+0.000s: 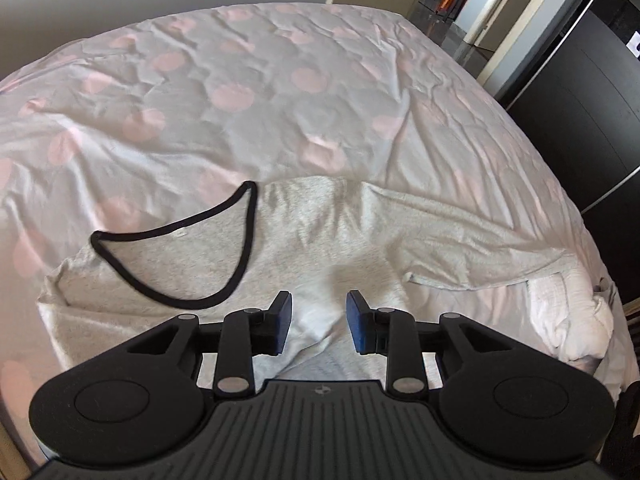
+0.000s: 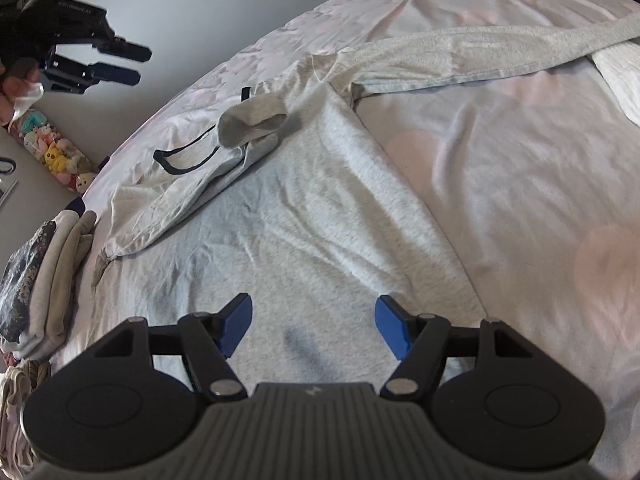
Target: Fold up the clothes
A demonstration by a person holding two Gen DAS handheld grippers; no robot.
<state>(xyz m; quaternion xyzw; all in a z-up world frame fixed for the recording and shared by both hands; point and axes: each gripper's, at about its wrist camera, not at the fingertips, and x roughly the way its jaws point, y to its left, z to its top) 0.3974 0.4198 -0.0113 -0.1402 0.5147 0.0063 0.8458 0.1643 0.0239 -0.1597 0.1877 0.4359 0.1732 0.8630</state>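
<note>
On the bed [image 2: 500,184], spread with a pale cover printed with pink circles, lies a light grey long-sleeved top [image 2: 304,216], the garment to be folded. Going left to right in the right wrist view: a stack of folded clothes [image 2: 44,276] sits at the bed's left edge, with a row of small plush toys [image 2: 56,156] on the floor against the wall beyond it. Above them the left gripper [image 2: 138,65] hangs in the air, well apart from the cloth, a hand [image 2: 16,88] gripping its handle. Next comes the top's black-trimmed neckline [image 2: 184,158], with one sleeve folded in over the chest so that its cuff [image 2: 250,124] lies just beside the neck. The body of the top runs down the middle towards the camera. The other sleeve [image 2: 480,60] stretches out to the upper right across the cover.

The right gripper [image 2: 314,326] is over the lower part of the top with its jaws wide apart and nothing between them.

From the left wrist view, the neckline [image 1: 176,264] lies left of centre, and the left gripper [image 1: 318,322] has its jaws partly apart, holding nothing, with grey fabric beneath them. Whether the fingertips touch the cloth cannot be told.
</note>
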